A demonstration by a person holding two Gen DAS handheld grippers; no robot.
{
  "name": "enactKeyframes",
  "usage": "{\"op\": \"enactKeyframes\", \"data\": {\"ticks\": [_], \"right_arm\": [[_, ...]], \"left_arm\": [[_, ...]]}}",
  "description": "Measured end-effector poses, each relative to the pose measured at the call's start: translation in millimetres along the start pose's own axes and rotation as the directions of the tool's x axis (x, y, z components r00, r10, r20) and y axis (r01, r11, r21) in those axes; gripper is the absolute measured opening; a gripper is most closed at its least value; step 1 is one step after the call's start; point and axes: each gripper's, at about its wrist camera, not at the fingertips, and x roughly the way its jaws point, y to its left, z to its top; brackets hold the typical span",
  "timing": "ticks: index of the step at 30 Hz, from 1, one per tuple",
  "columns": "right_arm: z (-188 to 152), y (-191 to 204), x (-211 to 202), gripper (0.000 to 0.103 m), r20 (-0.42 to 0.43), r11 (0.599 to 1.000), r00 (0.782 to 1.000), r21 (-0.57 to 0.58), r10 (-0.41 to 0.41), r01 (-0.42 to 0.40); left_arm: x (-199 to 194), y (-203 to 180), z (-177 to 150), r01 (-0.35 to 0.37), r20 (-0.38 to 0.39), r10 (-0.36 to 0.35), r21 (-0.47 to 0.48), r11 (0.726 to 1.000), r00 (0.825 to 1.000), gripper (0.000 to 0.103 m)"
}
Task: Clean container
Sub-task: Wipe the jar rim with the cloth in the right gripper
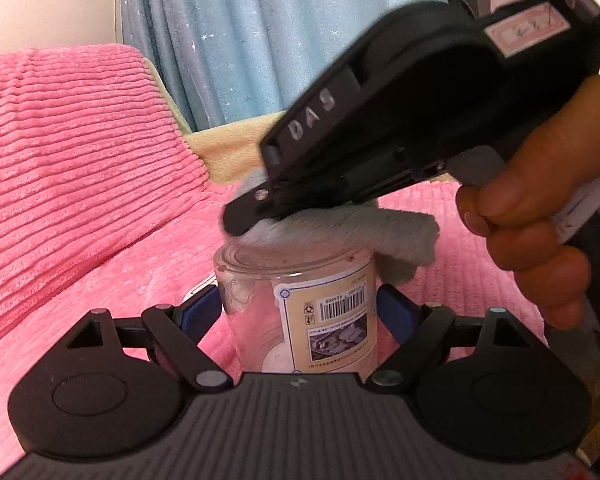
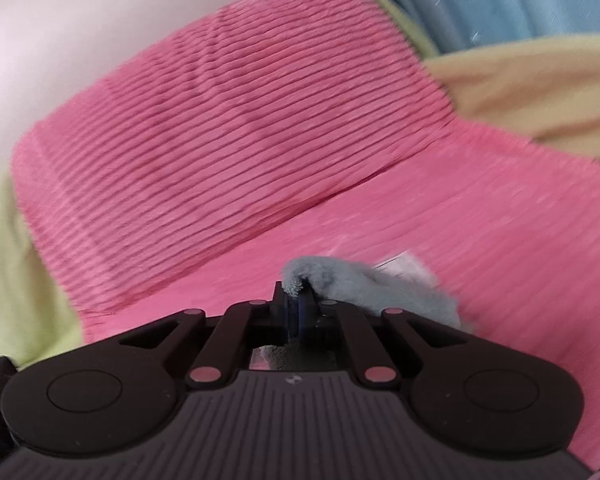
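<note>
Over pink ribbed bedding (image 1: 80, 152), left jaws clamp the jar (image 1: 300, 304), right jaws pinch grey cloth (image 2: 340, 284).

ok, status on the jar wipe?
Left gripper clamped on clear jar, upright. Right gripper shut on grey cloth, cloth at jar mouth. Nothing blocking.

Soft even daylight, motion blur, fisheye edges

"DAS" on right gripper (image 1: 244, 220)
</note>
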Motion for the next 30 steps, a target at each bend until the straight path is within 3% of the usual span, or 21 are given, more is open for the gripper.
{"op": "enactKeyframes", "data": {"ticks": [5, 8, 14, 20, 26, 30], "right_arm": [[-1, -7, -21, 0.003, -0.013, 0.995, 0.997, -0.07, -0.07, 0.068], [-1, -13, -32, 0.003, -0.032, 0.996, 0.996, -0.055, -0.078, 0.076], [-4, -11, -46, 0.004, -0.075, 1.0, 0.997, 0.016, 0.027, -0.025], [-7, 1, -30, 0.003, -0.069, 0.993, 0.991, 0.038, 0.113, -0.111], [-5, 8, -9, 0.003, -0.02, 0.999, 0.999, -0.042, 0.029, -0.03], [-8, 11, -15, 0.003, -0.011, 0.999, 1.0, -0.047, 0.027, -0.027]], "left_arm": [[1, -3, 1, -0.001, 0.001, 0.001, 0.017, 1.0, 1.0, 0.084], [2, -6, 1, -0.005, 0.003, 0.005, 0.031, 0.999, 1.0, 0.084], [2, -8, 1, -0.018, 0.0, 0.017, 0.037, 0.999, 1.0, 0.085], [1, -7, 1, -0.021, -0.004, 0.021, 0.026, 0.999, 1.0, 0.085], [-1, -7, 0, -0.019, -0.005, 0.019, 0.019, 1.0, 1.0, 0.085], [-2, -8, 0, -0.019, -0.003, 0.019, 0.028, 0.999, 1.0, 0.085]]}}
